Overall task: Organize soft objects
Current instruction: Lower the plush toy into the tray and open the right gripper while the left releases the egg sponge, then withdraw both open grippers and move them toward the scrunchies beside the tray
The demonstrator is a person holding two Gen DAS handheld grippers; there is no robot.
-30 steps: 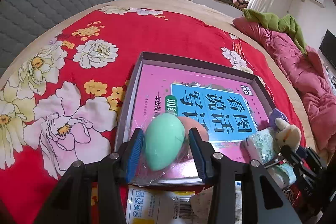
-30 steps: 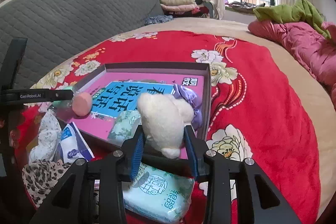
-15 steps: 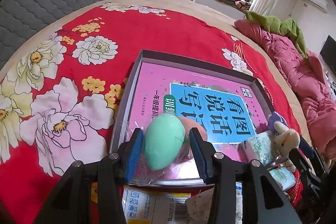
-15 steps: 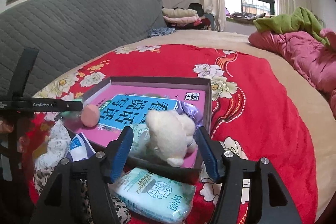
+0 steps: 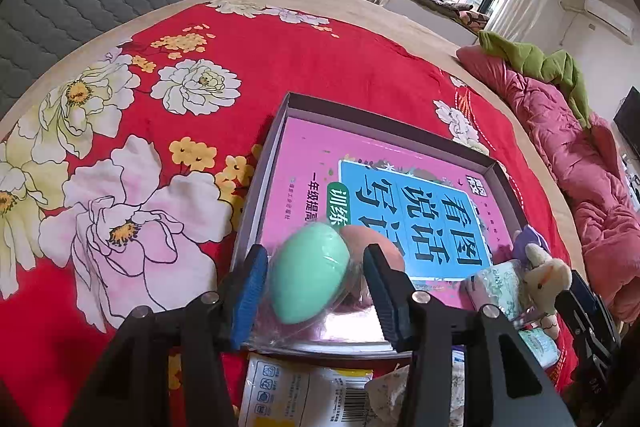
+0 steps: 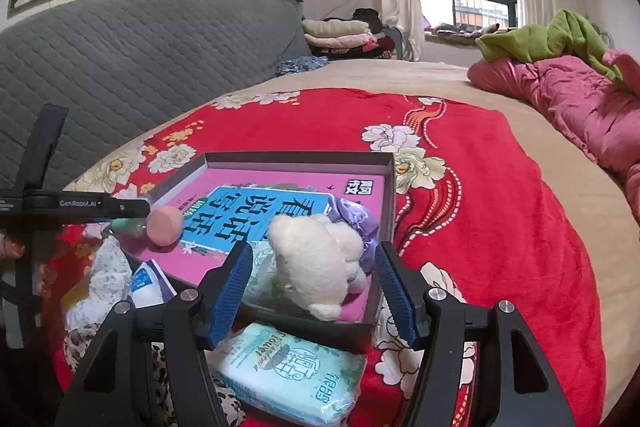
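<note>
A shallow grey box (image 5: 360, 115) (image 6: 296, 157) with a pink book in it lies on the red flowered bedspread. My left gripper (image 5: 316, 279) hovers over its near corner, jaws opening around a clear bag with a green egg sponge (image 5: 308, 283) and an orange sponge (image 5: 372, 239) (image 6: 164, 227); a gap shows beside the right pad. My right gripper (image 6: 314, 259) stands open on both sides of a cream plush toy (image 6: 316, 263) (image 5: 546, 275), which lies in the box untouched. A purple scrunchie (image 6: 356, 219) and a tissue pack (image 6: 260, 267) lie beside it.
In front of the box lie a second tissue pack (image 6: 288, 371), a blue-white packet (image 6: 148, 283), a white floral cloth (image 6: 104, 279) and a leopard-print cloth (image 6: 80, 347). A pink quilt (image 6: 580, 107) is heaped at the right. A grey padded headboard (image 6: 120, 67) stands behind.
My right gripper opened off the plush toy, which now lies in the box, and drew back a little. My left jaws spread slightly wider around the sponge bag.
</note>
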